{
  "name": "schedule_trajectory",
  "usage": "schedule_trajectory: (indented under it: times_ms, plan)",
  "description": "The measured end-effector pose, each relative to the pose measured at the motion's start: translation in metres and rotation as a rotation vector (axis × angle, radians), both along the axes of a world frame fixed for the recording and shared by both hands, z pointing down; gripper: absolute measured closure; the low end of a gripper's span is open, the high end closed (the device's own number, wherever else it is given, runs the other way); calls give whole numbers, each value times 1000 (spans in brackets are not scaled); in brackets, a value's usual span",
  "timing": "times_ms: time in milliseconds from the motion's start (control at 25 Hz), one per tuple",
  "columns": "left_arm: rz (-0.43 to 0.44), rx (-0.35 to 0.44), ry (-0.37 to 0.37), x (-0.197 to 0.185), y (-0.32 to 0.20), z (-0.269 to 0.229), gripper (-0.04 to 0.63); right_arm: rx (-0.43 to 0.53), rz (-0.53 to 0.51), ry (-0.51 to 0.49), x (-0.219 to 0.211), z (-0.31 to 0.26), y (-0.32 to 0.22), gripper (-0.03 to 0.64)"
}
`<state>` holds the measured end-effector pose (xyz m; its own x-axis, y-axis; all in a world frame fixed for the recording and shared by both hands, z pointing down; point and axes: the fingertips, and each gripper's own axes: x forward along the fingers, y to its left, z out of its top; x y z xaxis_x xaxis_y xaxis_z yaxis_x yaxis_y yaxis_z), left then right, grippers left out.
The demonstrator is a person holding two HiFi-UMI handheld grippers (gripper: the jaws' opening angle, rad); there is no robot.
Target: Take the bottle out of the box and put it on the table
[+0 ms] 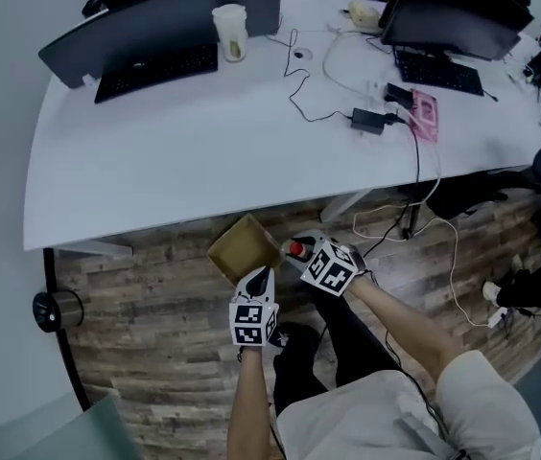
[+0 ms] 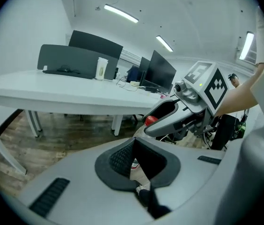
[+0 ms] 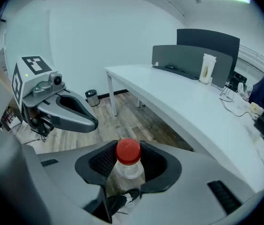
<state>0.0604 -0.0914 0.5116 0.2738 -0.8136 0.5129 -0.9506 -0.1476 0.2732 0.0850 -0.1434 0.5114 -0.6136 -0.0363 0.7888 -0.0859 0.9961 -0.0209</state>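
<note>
- Your right gripper [image 3: 128,168], close under its own camera, is clamped on the neck of the bottle [image 3: 129,165], just below the red cap [image 3: 128,151]. The clear body runs down behind the jaws and out of sight.
- Your left gripper [image 2: 137,159] has its jaws apart with nothing between them. Only a shoe [image 2: 134,164] and some floor show through the gap.
- From the head view you see little of the bottle beyond that cap, just right of the cardboard box [image 1: 242,247]. Whether its base is clear of the box is hidden.
- Your left gripper's tips reach the box's near edge; contact cannot be made out.
- That box sits low, in front of the white counter [image 1: 203,151] and over the wood-plank floor [image 1: 146,324]. What it rests on cannot be seen.
- On the counter are dark monitors [image 1: 453,17], a keyboard [image 1: 155,70], a pale cup [image 1: 230,32] and black cables [image 1: 318,113].
- Around you are white walls, ceiling strip lights [image 2: 120,13] and a small bin [image 3: 91,97] on the floor.
</note>
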Motion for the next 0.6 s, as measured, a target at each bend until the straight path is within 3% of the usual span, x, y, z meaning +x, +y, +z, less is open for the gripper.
schedule_trajectory:
  times_ms: [320,600]
  plan:
    - [138,45,-20,55,-49,-97,580,-4,29,-18,49,-116,-32,434]
    - [163,82,-47,63,-94,-156,580,18,-41,-34,50,-194,-74,434]
